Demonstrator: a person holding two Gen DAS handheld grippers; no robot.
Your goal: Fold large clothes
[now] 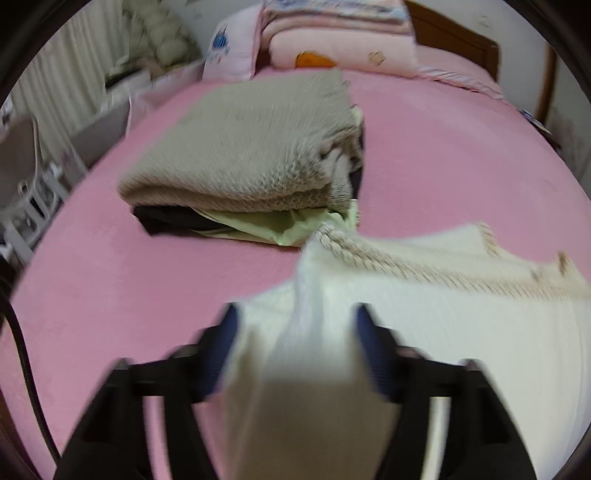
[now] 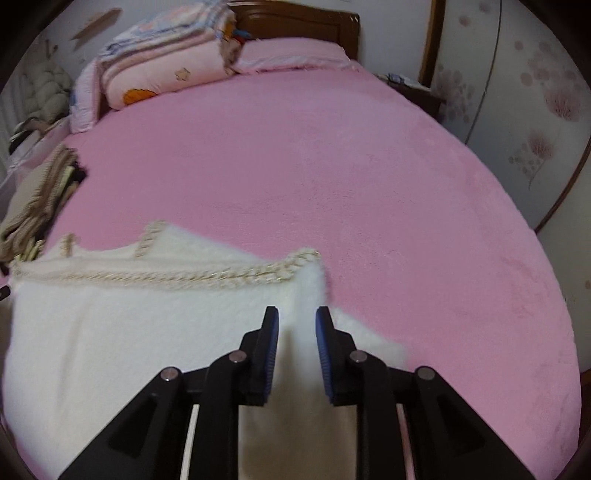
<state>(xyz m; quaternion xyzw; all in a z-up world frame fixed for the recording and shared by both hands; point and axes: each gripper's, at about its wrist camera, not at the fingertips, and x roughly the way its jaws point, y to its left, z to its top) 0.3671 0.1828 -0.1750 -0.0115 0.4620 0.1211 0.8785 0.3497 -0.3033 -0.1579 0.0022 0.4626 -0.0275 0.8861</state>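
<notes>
White fuzzy knit garment w/ beige braided trim (image 2: 122,325) lies on the pink plush bed cover (image 2: 351,177), spread betw. both grippers. Left gripper (image 1: 295,347) has a raised fold of it bunched betw. its blue pads (image 1: 373,354), jaws clamped on the cloth; rest of garment runs off toward 3 o'clock in left view. Right gripper (image 2: 294,350) sits on the garment's corner at 6 o'clock in its view, a ridge of cloth pinched betw. narrow-set jaws; trim edge at 11 o'clock. Texture: soft, fluffy, rope-like trim. Beige ribbed folded knit (image 1: 243,147) tops a stack at 12 o'clock of left gripper, over pale green cloth (image 1: 273,225) and a dark item. Pink folded quilts (image 2: 162,70) sit by wooden headboard (image 2: 295,22).
</notes>
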